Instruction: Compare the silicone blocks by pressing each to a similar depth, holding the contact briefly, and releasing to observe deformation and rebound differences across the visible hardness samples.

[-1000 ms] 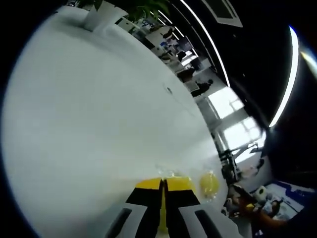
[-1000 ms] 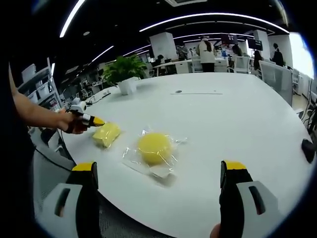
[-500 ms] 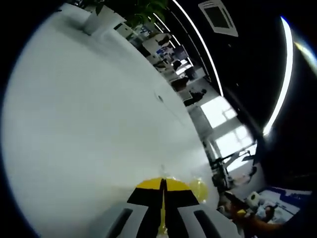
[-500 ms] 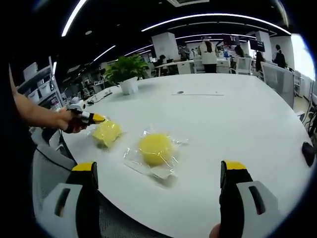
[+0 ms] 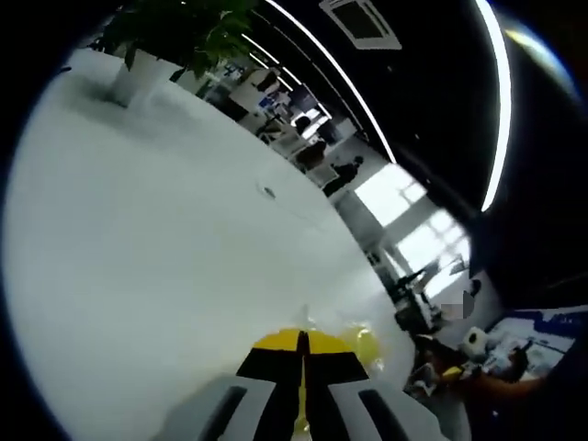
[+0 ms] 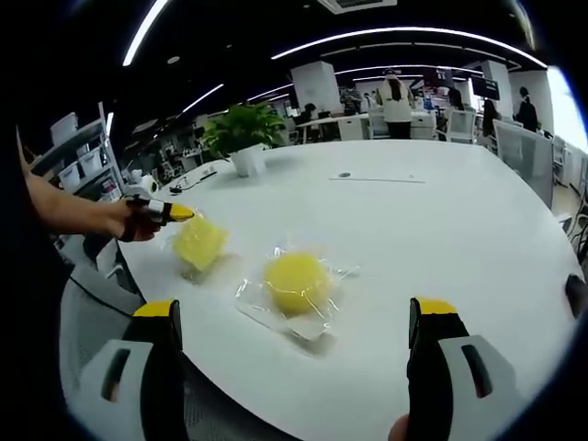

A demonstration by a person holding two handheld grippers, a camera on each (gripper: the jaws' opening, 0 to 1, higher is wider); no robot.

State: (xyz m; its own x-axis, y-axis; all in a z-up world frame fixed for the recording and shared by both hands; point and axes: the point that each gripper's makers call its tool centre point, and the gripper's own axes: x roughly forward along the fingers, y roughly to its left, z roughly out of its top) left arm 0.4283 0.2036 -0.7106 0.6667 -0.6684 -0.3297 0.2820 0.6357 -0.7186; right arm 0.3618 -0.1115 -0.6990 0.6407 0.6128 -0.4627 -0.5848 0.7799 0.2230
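Note:
A round yellow silicone block (image 6: 297, 281) in a clear bag lies on the white table (image 6: 441, 211), just ahead of my right gripper (image 6: 295, 309), whose jaws stand wide open and empty. Left of it, a squarish yellow block (image 6: 199, 243) in its bag is tilted up on edge. My left gripper (image 6: 171, 213), held by a person's hand, is shut on that block's near edge. In the left gripper view the left gripper (image 5: 301, 344) has its jaws closed together, with a thin yellow strip between them. The round block (image 5: 364, 344) peeks out just right of the tips.
A potted plant (image 6: 241, 138) stands at the table's far left, and it is also in the left gripper view as the plant (image 5: 175, 32). A small dark object (image 6: 577, 294) sits at the table's right edge. Office desks and people fill the background. The person's forearm (image 6: 64, 211) reaches in from the left.
The squarish block has been raised and tipped up by the shut left gripper. The right gripper's view has shifted slightly, and its jaws have stayed open.

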